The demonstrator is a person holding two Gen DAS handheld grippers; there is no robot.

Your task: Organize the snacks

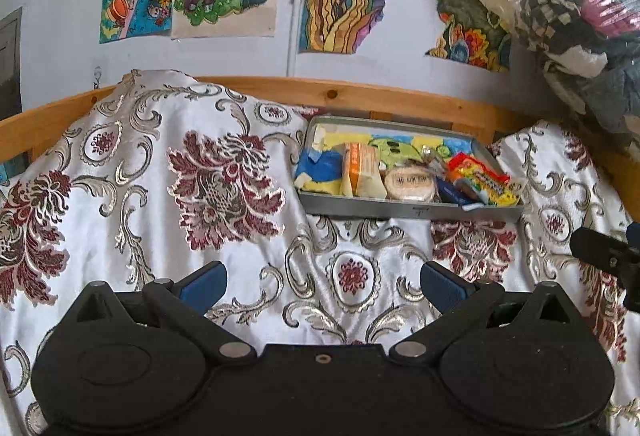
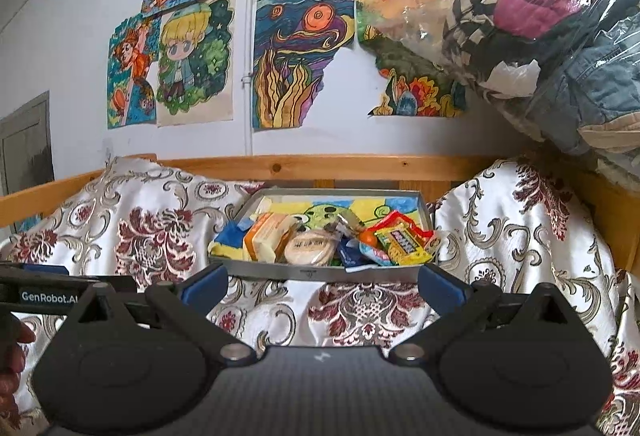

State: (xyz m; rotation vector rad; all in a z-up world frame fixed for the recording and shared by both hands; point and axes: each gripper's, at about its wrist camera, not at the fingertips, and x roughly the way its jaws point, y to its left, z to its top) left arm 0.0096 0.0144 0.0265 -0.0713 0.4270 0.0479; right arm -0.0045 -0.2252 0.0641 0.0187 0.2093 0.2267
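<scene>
A grey metal tray (image 1: 416, 211) (image 2: 320, 272) sits on the patterned bedspread by the wooden rail, lined with a coloured drawing. Several snacks lie in it: an orange-and-cream packet (image 1: 360, 172) (image 2: 266, 236), a round wrapped cake (image 1: 410, 182) (image 2: 310, 250), a blue packet (image 1: 452, 192) (image 2: 352, 254) and a yellow-red packet (image 1: 484, 178) (image 2: 404, 242). My left gripper (image 1: 323, 278) hangs open in front of the tray, a little left of it, holding nothing. My right gripper (image 2: 323, 282) stands open just before the tray's near wall, also holding nothing.
A white bedspread with dark red flowers (image 1: 168, 188) (image 2: 520, 228) covers humps on both sides of the tray. A wooden rail (image 1: 360, 92) (image 2: 340, 166) runs behind. A clear bag of clothes (image 1: 580, 28) (image 2: 540, 28) overhangs at the right. Drawings hang on the wall. A hand (image 2: 12, 368) shows at the left edge.
</scene>
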